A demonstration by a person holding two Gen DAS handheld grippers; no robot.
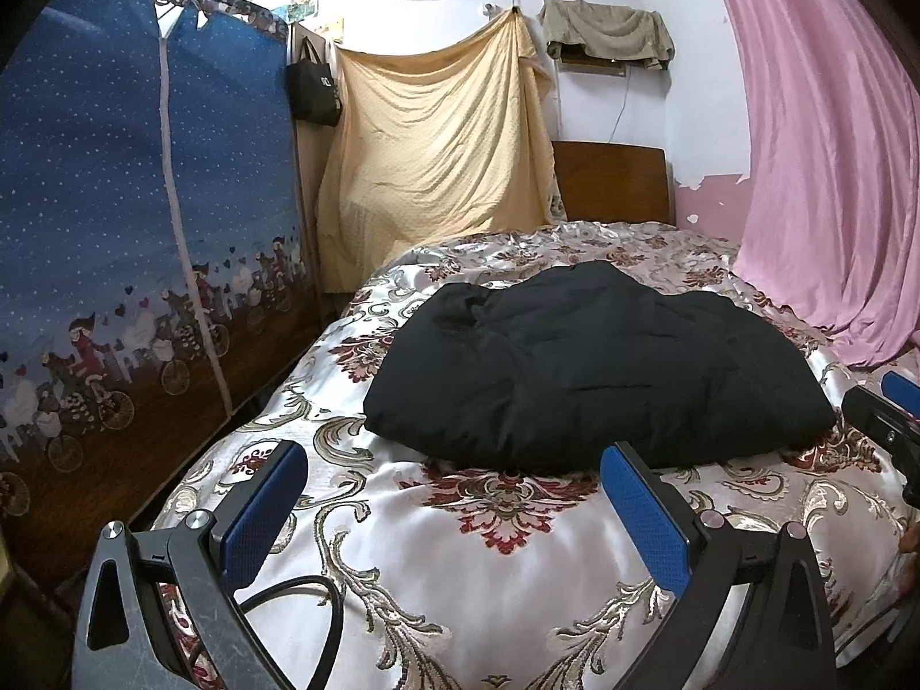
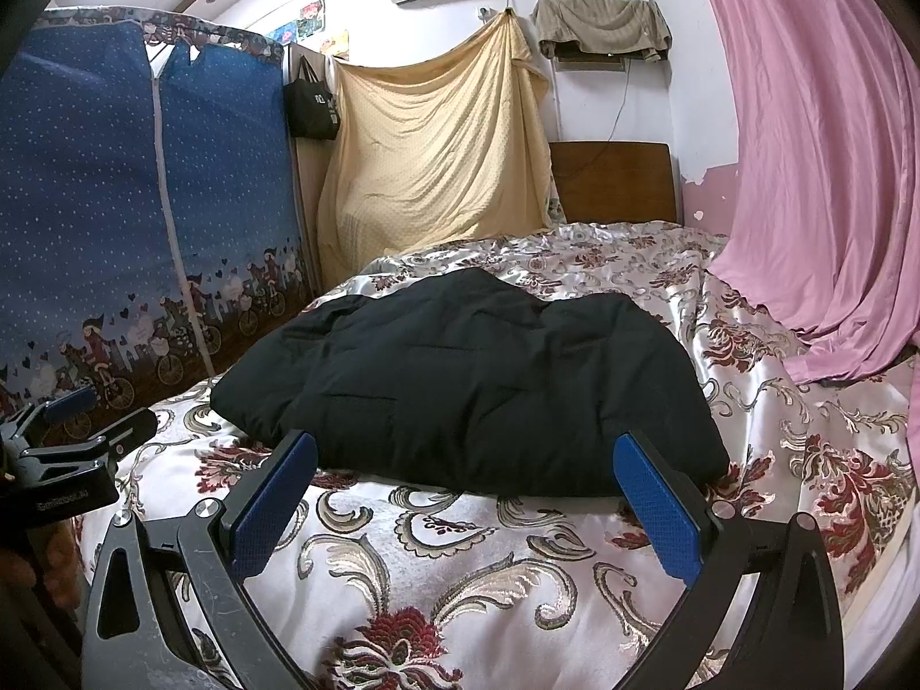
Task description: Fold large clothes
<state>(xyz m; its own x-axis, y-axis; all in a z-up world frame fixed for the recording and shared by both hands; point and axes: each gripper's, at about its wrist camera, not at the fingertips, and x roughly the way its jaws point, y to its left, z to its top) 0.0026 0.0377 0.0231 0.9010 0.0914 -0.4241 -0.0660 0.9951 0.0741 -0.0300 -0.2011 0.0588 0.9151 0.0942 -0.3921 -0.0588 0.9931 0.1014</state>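
A black coat (image 1: 586, 368) lay folded into a thick, puffy bundle on the bed (image 1: 460, 546), across the middle of its floral satin cover. Its near edge lay just beyond both pairs of jaws, and none of the blue pads touched it.

The left gripper (image 1: 454, 512) hovered over the cover in front of the coat's near edge, jaws wide apart and holding nothing. The right gripper (image 2: 471, 494) hung before the same edge, jaws also wide apart and empty; in its view the fingertips overlapped the coat's front hem, though contact could not be told. Each gripper showed at the edge of the other's view.

Beside the bed stood a blue wardrobe (image 1: 144, 218). A yellow sheet (image 1: 437, 138) hung by the headboard (image 1: 612, 181), and a pink curtain (image 1: 822, 144) draped down onto the far side of the bed.
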